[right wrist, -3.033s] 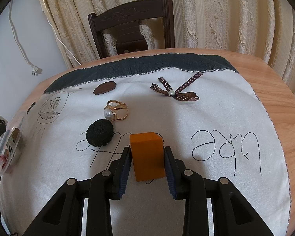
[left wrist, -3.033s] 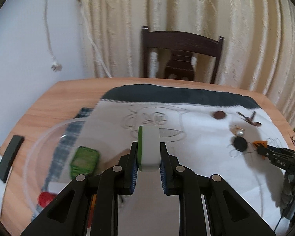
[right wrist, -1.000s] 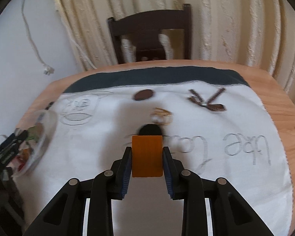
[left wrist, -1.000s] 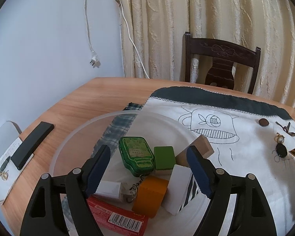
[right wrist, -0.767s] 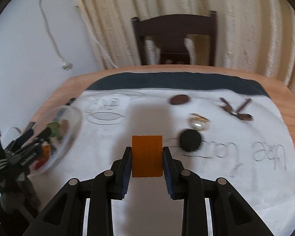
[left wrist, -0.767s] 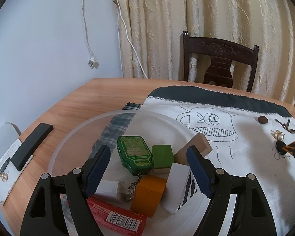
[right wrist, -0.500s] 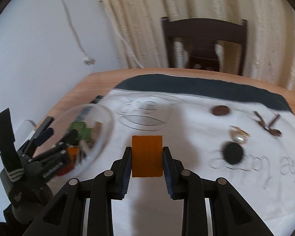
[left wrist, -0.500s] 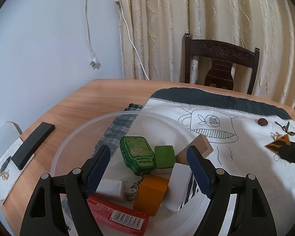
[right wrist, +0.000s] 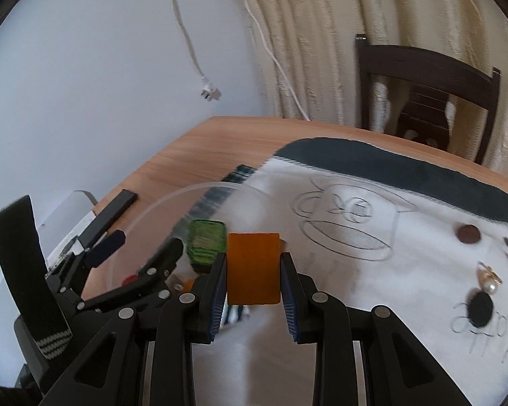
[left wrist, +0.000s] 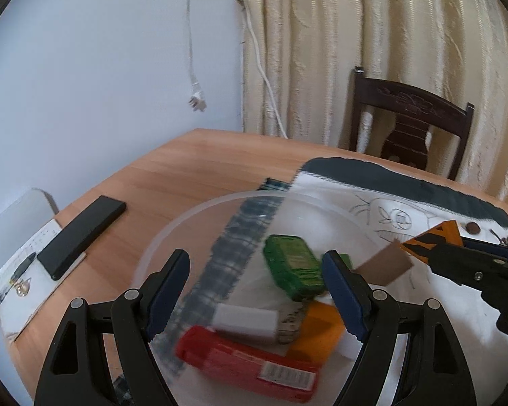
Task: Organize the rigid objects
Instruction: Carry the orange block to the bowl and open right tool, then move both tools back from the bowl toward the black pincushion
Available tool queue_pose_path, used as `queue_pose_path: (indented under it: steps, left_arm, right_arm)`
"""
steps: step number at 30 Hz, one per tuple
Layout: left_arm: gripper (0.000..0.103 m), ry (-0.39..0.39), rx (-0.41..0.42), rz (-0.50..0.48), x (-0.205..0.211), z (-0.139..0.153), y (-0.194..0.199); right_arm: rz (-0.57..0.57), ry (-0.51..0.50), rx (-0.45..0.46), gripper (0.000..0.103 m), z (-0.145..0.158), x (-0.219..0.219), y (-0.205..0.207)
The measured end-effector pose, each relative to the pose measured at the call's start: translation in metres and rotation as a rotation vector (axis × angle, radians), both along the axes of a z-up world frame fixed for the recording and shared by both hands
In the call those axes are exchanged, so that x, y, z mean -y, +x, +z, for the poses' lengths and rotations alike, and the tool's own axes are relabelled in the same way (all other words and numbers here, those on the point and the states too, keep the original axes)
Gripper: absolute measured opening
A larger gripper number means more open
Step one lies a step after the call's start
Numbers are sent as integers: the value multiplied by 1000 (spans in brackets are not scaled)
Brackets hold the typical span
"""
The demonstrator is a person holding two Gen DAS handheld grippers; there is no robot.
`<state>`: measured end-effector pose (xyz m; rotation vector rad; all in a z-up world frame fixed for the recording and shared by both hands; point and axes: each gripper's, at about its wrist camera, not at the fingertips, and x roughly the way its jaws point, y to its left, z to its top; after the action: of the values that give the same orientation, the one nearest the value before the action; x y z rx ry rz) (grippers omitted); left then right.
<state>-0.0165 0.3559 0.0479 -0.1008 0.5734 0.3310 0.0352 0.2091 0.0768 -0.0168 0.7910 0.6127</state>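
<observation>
Over a wooden table point(left wrist: 186, 162) draped with a white cloth point(right wrist: 372, 287), gripping an orange block point(right wrist: 253, 267) tight in the right gripper point(right wrist: 254, 282) beside the clear bowl point(left wrist: 186, 223), hovering the left gripper point(left wrist: 255, 291) wide apart and empty above the bowl's green case point(left wrist: 293, 265) and red box point(left wrist: 244, 365)

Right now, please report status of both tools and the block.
Left tool open, empty, over clear bowl. Right tool shut on orange block, near bowl rim. Left tool in the path.
</observation>
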Motion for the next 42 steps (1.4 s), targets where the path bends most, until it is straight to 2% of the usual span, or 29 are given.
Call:
queue_pose_path:
  steps: [4, 6, 7, 8, 10, 25, 42]
  left_arm:
    - [82, -14, -4, 27, -11, -1, -2]
    - [87, -19, -6, 46, -15, -2, -4]
    - [87, -21, -6, 53, -18, -2, -4]
    - [88, -25, -6, 62, -20, -2, -5]
    - [88, -29, -8, 69, -22, -3, -6]
    - [88, -18, -16, 68, -21, -4, -5]
    - [88, 25, -35, 36, -7, -2, -4]
  right_arm:
    - [26, 10, -5, 32, -1, -16, 2]
    - [33, 15, -8, 32, -2, -23, 3]
    - [35, 17, -10, 34, -3, -26, 4]
    - [33, 21, -12, 43, -4, -28, 4]
    - [29, 29, -16, 49, -5, -29, 5]
    - [-30, -11, -46, 49, -22, -3, 2]
    - [-106, -33, -79, 54, -36, 32, -2]
